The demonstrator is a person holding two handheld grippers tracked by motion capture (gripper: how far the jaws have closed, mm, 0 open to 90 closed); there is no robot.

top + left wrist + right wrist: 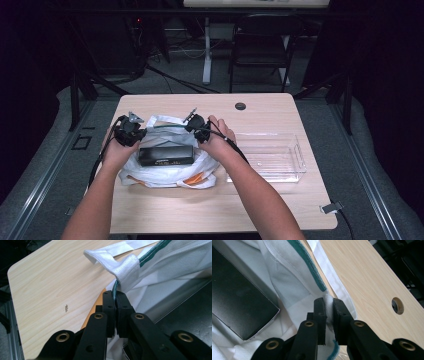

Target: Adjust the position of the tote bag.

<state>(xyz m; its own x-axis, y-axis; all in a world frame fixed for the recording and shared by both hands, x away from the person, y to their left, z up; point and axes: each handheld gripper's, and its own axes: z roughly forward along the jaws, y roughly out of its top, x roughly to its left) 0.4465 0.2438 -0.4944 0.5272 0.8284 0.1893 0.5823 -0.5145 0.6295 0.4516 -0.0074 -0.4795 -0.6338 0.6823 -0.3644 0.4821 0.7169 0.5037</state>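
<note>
High view: we see the white woven fabric bag with green-trimmed rim (167, 131) at centre frame on the pale wood worktop (260, 112), a black rectangular box (166, 155) inside. Left gripper (115, 296) and right gripper (328, 302) each clamp the rim. Best pulled apart evenly, keeping the mouth taut.

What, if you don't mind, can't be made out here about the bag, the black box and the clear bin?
- Black box: its label print is too small in the high view; the right gripper view cuts it off at the left edge.
- White bag: the box and folds hide what is inside; an orange patch shows.
- Clear bin: the right forearm crosses its near left corner.
</note>
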